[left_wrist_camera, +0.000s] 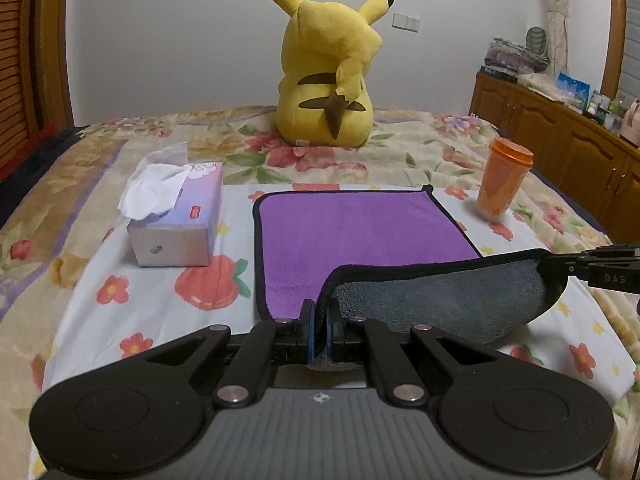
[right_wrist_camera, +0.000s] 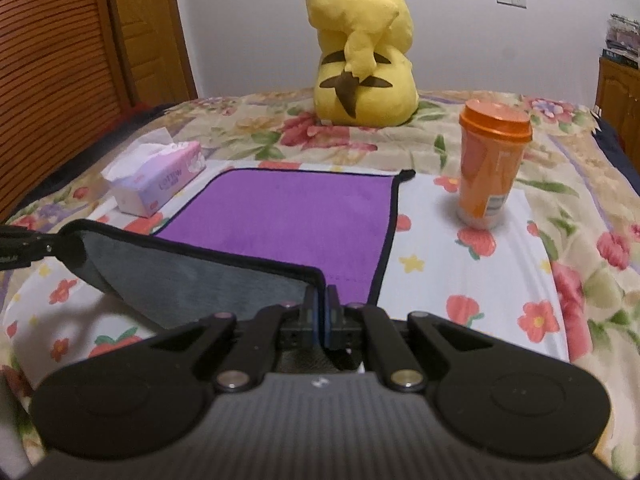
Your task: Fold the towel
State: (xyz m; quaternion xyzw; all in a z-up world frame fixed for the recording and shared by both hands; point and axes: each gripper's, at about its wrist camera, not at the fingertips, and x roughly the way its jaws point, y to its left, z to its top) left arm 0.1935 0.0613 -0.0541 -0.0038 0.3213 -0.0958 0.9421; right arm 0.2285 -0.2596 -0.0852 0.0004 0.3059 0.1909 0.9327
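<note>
Two-sided towel (left_wrist_camera: pixel 360 228), purple over seemingly grey, black-edged.

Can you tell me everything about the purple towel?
The towel is soft and fluffy, purple on top, grey underneath, with a black edge. Its far part lies flat on the flowery bedsheet. The left gripper and right gripper each pinch a near corner, lifting that edge so the grey side shows.
</note>
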